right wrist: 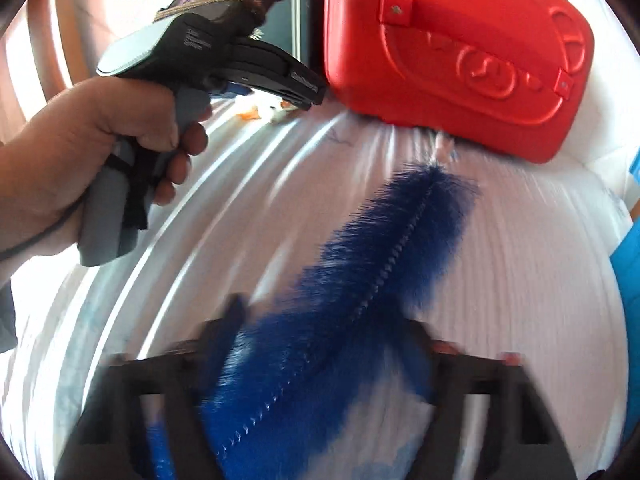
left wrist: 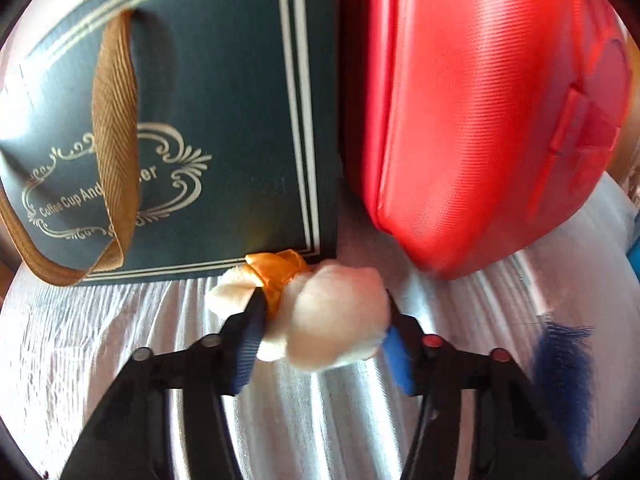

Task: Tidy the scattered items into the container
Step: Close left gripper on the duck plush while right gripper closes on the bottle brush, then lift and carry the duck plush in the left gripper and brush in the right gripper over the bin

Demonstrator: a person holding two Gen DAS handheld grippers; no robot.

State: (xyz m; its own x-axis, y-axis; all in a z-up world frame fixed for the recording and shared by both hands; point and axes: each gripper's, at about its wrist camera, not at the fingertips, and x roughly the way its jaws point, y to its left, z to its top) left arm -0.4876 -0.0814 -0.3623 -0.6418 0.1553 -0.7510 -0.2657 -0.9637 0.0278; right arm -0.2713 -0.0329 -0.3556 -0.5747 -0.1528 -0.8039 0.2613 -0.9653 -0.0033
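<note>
Blue ribbed pads of the left gripper (left wrist: 324, 332) stand on both sides of a small white plush toy (left wrist: 332, 320) and press its soft body, so the jaws are partly closed on it. The toy has an orange satin ribbon (left wrist: 280, 276) around its neck and lies on the white wrinkled cloth (left wrist: 120, 360). At 12 o'clock from the toy, touching the ribbon, stands a dark green gift box (left wrist: 224, 100) with silver frame lines, the words "Coffee Cup And" and a brown woven handle (left wrist: 114, 128). At 1 o'clock, just beside the box, a red moulded case (left wrist: 480, 120) leans over the cloth and closes the way on that side. The blue bristle brush (left wrist: 564, 364) is at 3 o'clock, near the right finger.

In the right wrist view, the right gripper (right wrist: 320, 356) is around the same blue bristle brush (right wrist: 360, 280), whose twisted wire spine runs up toward 1 o'clock. The fingers are blurred; the bristles fill the gap between the partly closed jaws, and the brush seems gripped. At 12 o'clock the red case (right wrist: 460, 52) is just beyond the brush tip. At 10 o'clock a person's hand (right wrist: 92, 148) holds the left gripper's (right wrist: 276, 104) handle, its tip at the toy beside the case.
</note>
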